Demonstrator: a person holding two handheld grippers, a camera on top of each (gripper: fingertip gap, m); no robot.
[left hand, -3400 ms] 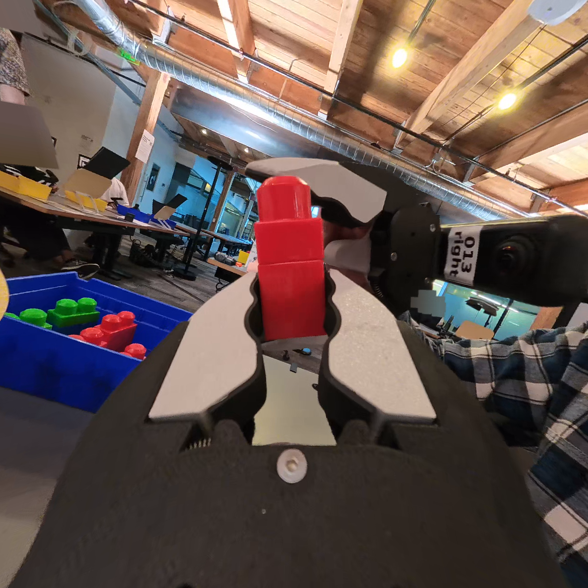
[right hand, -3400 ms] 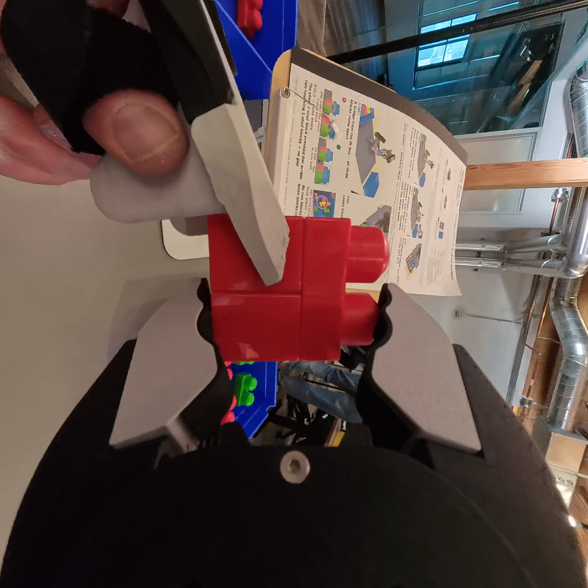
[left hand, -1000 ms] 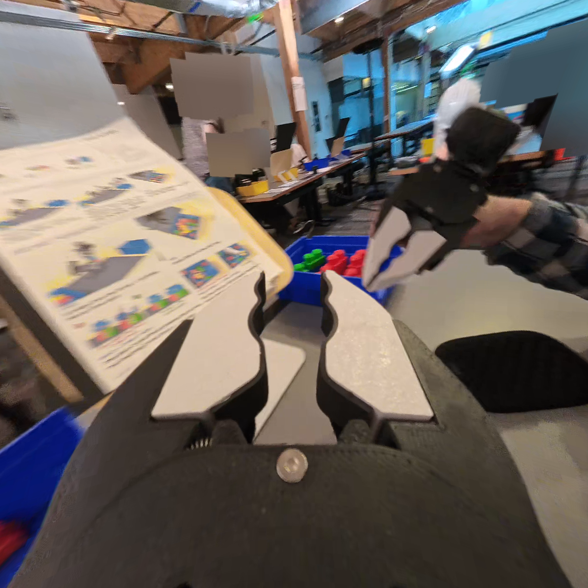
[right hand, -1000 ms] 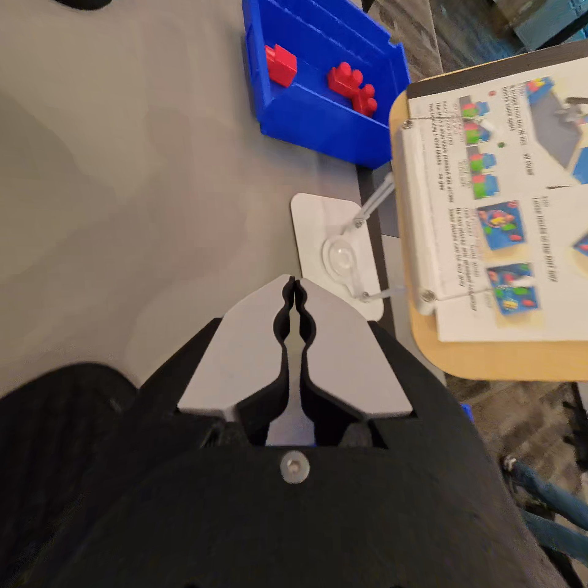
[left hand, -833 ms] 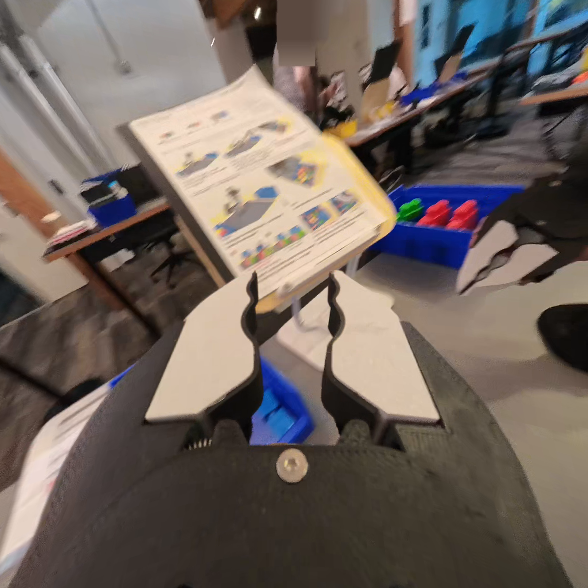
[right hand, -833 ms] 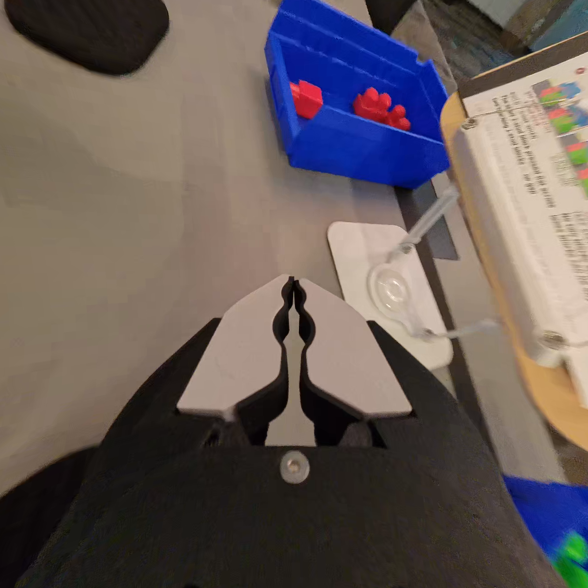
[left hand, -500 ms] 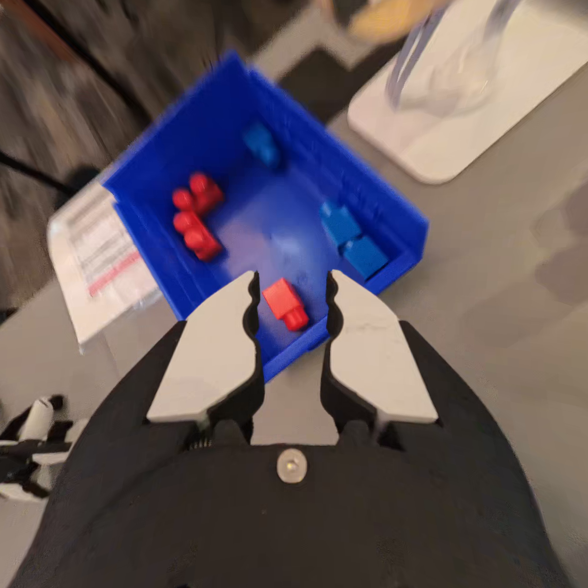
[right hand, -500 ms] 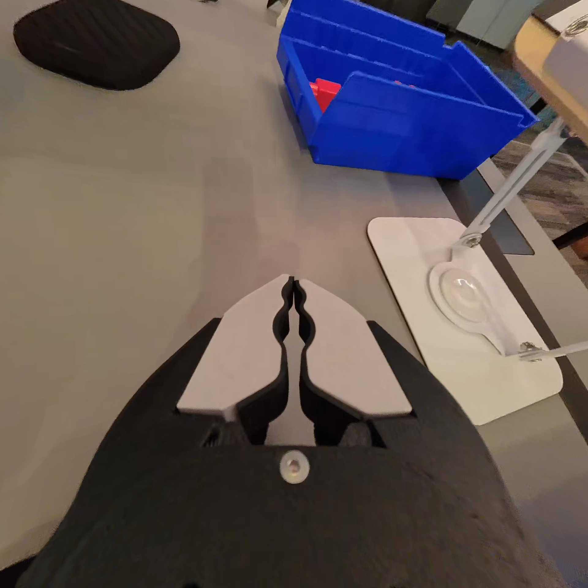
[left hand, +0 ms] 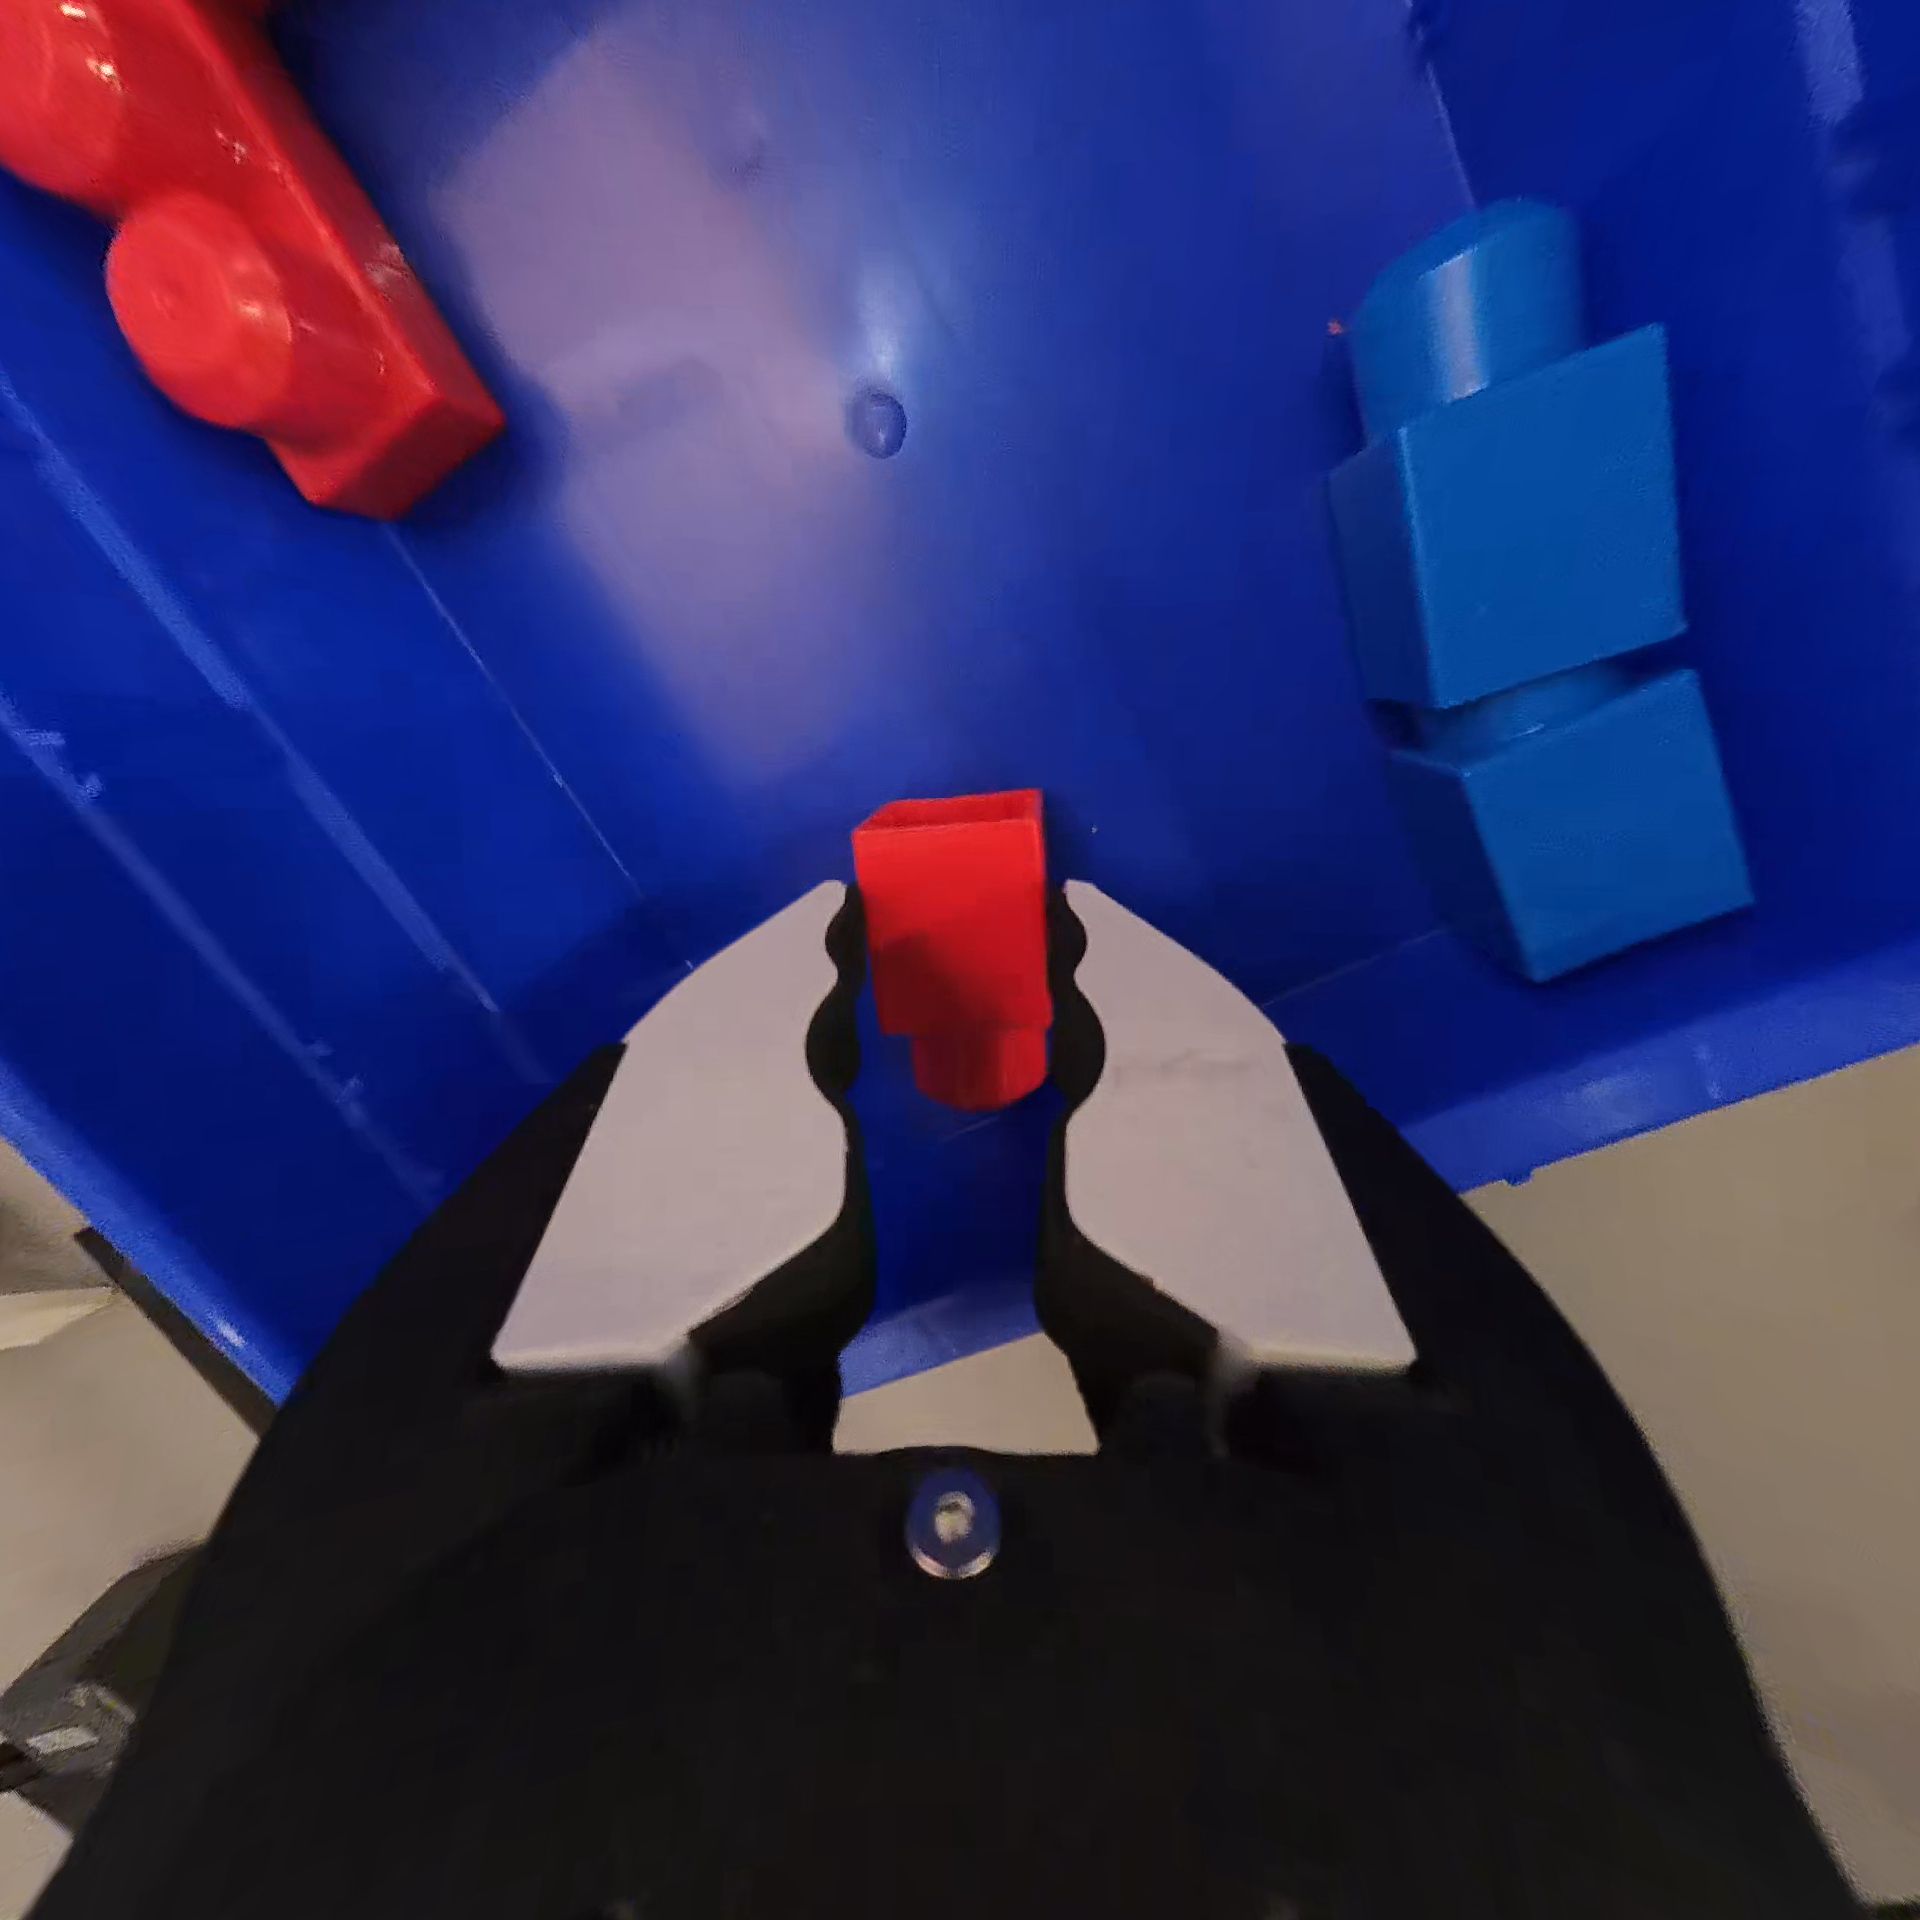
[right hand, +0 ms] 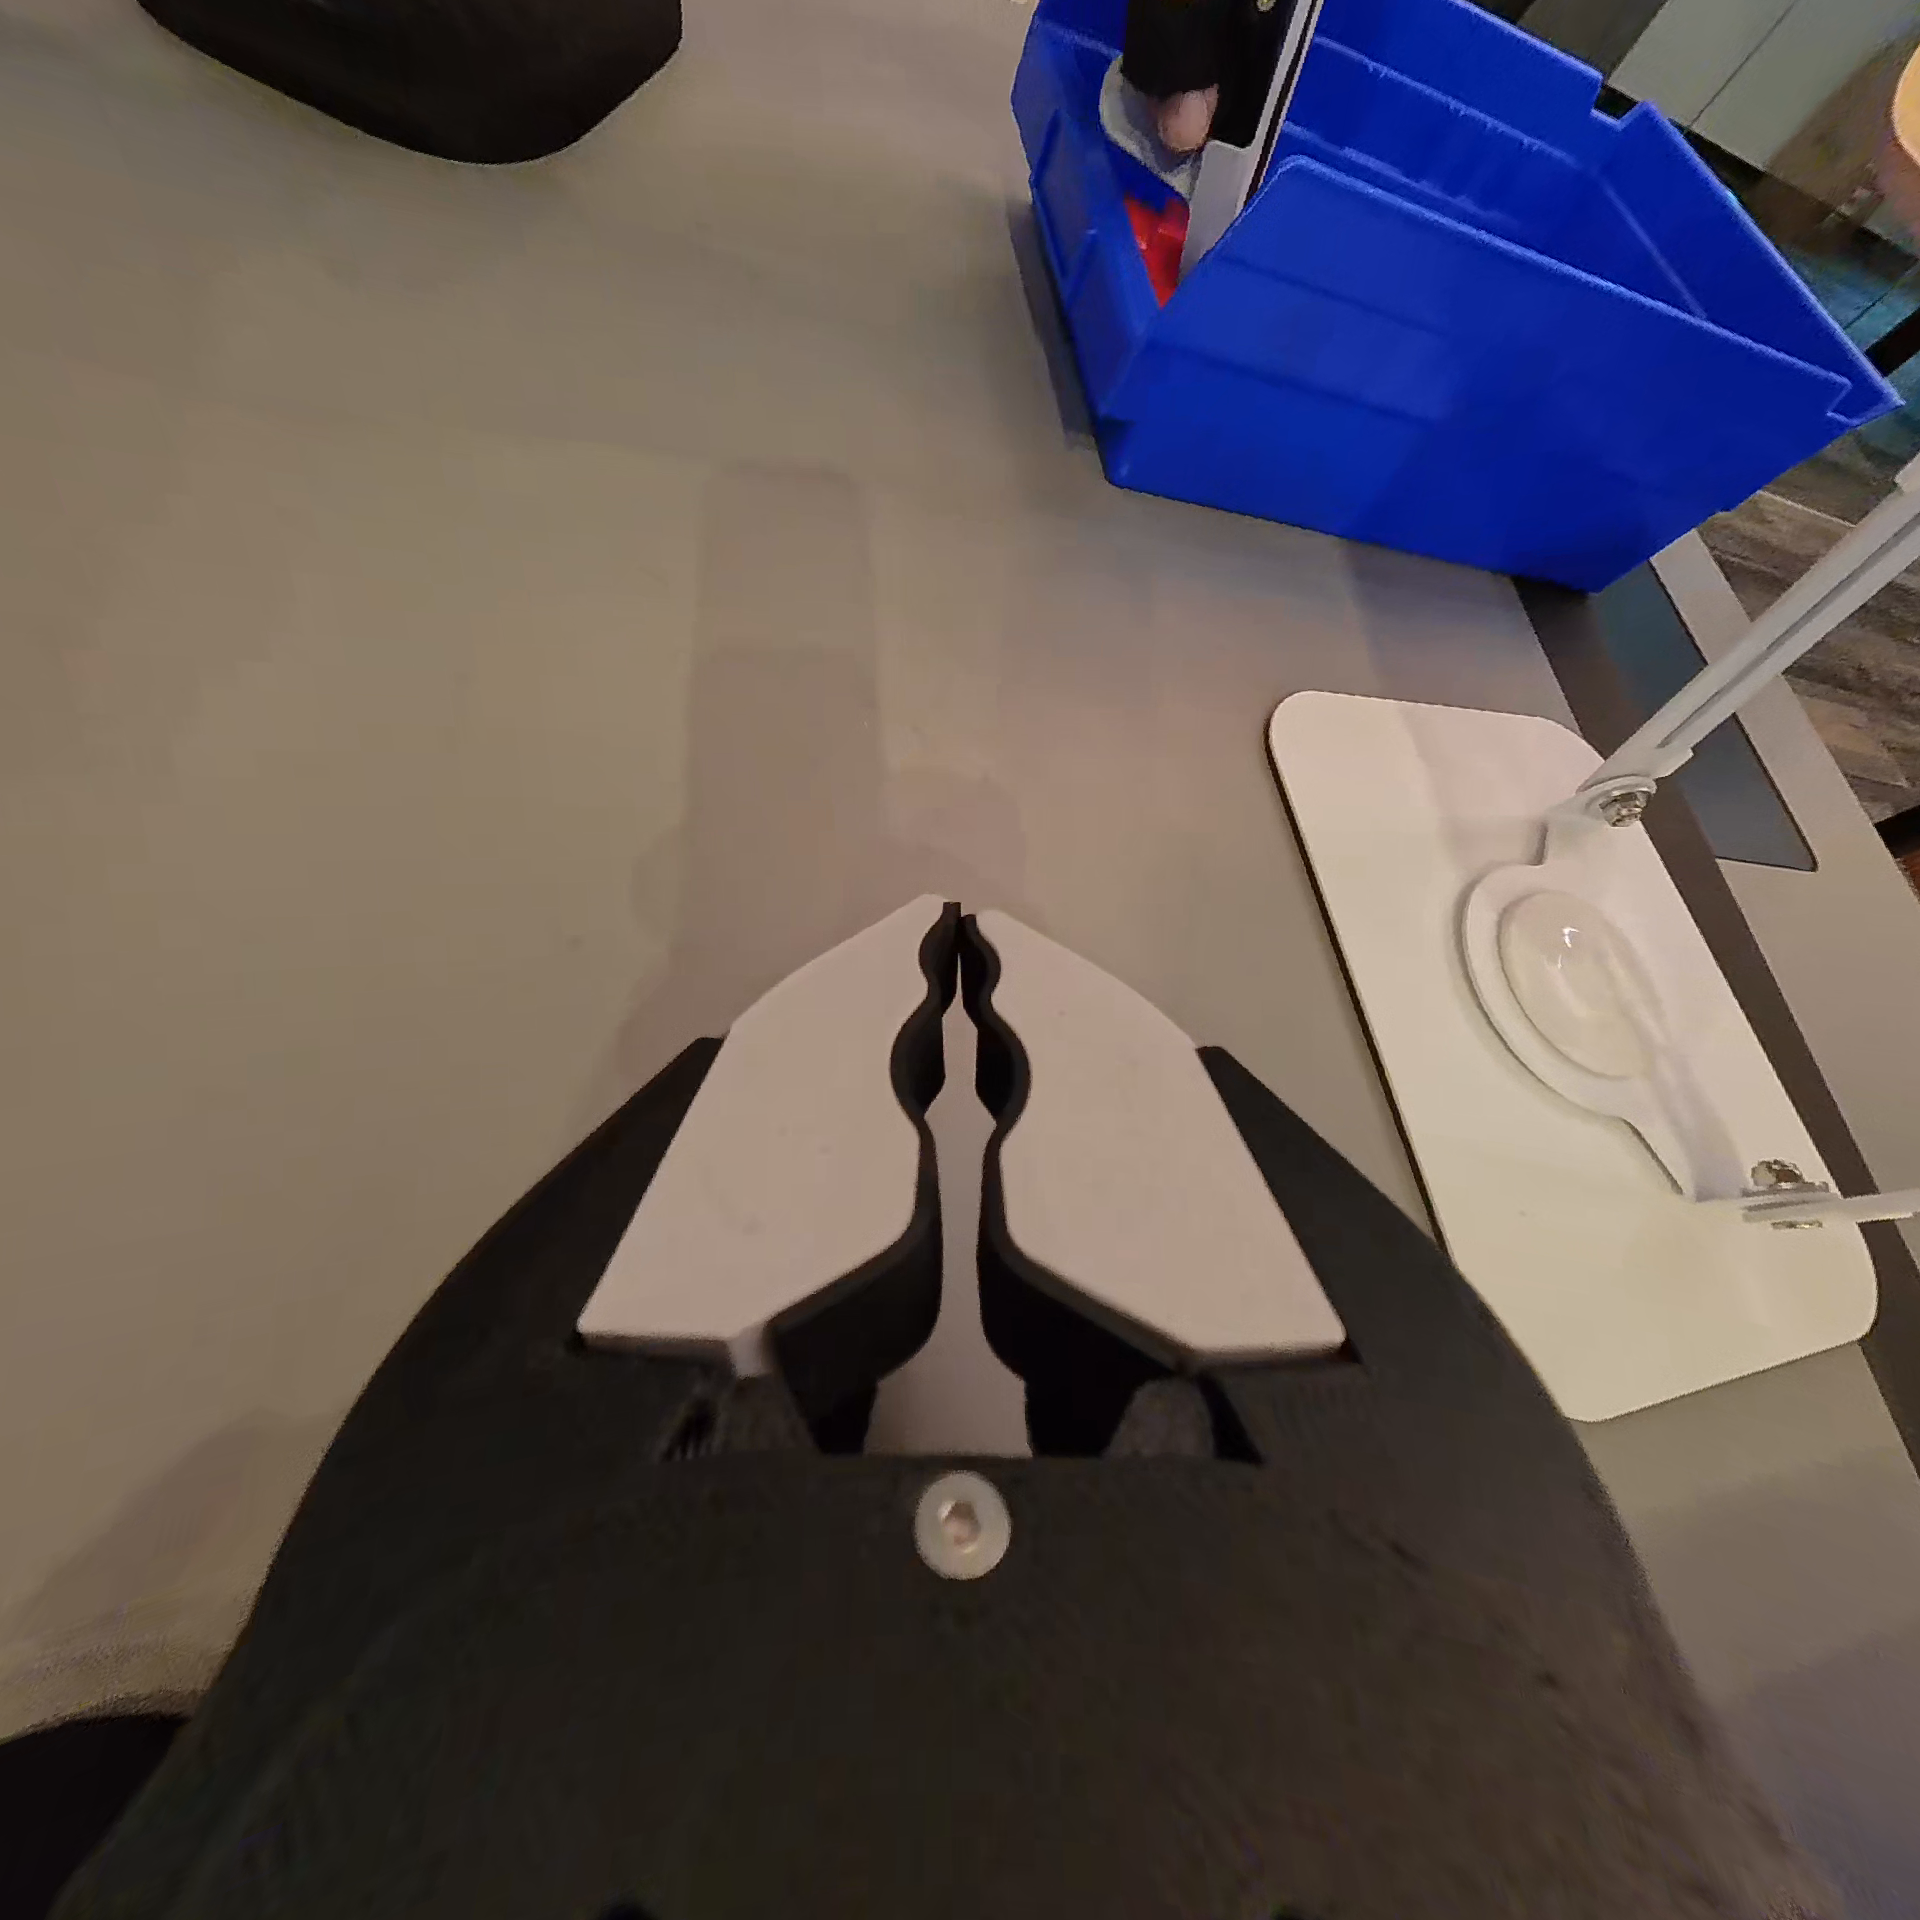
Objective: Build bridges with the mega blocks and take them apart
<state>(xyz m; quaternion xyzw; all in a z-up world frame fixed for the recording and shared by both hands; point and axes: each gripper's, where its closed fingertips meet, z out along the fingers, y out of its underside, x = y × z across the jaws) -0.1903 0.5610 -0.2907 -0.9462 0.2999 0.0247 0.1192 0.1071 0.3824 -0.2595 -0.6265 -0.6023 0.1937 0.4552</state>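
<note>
A grey tabletop (right hand: 436,582) carries a blue plastic bin (right hand: 1455,343) near its far right edge, with a white stand base (right hand: 1371,831) just beside it toward the near right. Inside the bin, the left gripper (left hand: 951,914) is reached down to the floor, its jaws partly open around a small single-stud red plastic block (left hand: 951,914) lying on its side, stud toward the camera. The right pad appears to touch the block's side, while a thin gap seems left at the left pad, so the block cannot yet be counted as gripped. A longer red block (left hand: 270,312) lies toward the bin's far left corner and two joined blue blocks (left hand: 1527,582) along its right wall. The right gripper (right hand: 954,914) is held over bare table, fingers fully together with nothing between them. For a sound pick, the jaws would best be centred on the block's flat sides, not the stud, closed squarely, then lifted straight up clear of the bin's near wall.
</note>
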